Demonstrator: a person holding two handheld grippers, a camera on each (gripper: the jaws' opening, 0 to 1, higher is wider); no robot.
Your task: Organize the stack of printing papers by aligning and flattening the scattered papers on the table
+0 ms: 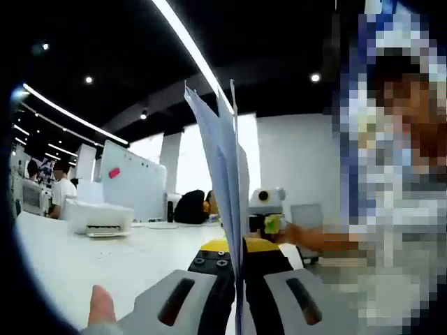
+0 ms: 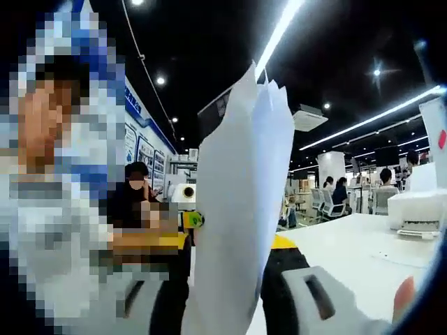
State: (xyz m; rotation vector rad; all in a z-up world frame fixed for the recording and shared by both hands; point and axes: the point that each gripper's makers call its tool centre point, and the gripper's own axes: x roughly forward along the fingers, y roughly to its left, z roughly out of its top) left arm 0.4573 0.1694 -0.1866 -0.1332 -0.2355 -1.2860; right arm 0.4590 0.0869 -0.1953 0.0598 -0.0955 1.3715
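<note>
I've got the papers (image 1: pixel 225 174) upright btwn both grippers, L gripper (image 1: pixel 237 279) and R gripper (image 2: pixel 227 279) each clamped on the stack's lower edge above the table (image 1: pixel 84 258), white sheets fanned unevenly at top.

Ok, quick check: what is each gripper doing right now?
Left gripper: shut on the stack of papers, held upright on edge.
Right gripper: shut on the same stack of papers.
</note>
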